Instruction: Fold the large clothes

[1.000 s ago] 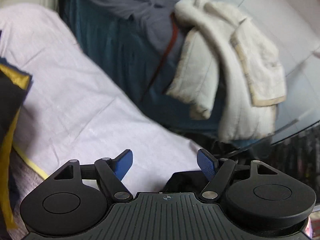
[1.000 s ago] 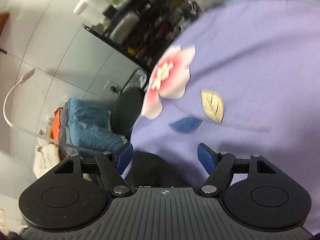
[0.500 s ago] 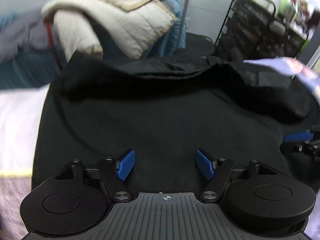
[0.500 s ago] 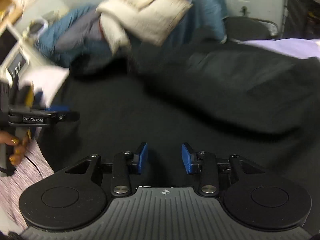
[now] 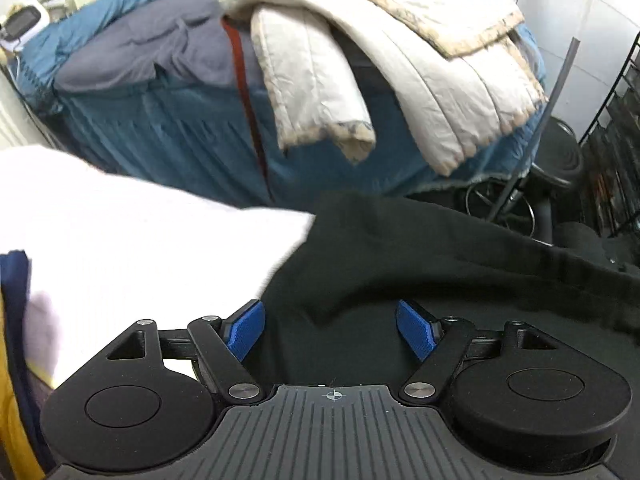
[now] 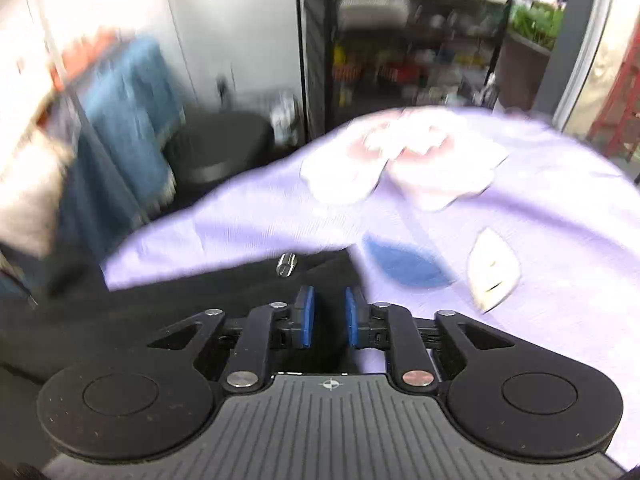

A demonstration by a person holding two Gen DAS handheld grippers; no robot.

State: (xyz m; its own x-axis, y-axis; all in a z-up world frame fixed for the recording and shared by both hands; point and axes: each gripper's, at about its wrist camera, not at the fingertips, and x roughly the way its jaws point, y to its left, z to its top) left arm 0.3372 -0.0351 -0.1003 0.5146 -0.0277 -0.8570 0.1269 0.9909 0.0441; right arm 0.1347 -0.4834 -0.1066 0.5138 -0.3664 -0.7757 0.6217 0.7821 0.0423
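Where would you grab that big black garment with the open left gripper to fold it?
Probably the black garment at its near left edge, where it lies over the white sheet. That border sits just ahead of the left gripper, whose jaws stand wide, so coming straight forward and low seems easiest.

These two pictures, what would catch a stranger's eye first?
Probably the cream quilted coat, draped over a blue-covered heap at the top of the left view. Then the black garment, spread under the wide-open left gripper. In the blurred right view, the lilac sheet with its pink flower print fills the right side, and the right gripper has its blue pads nearly closed at the black cloth's edge.
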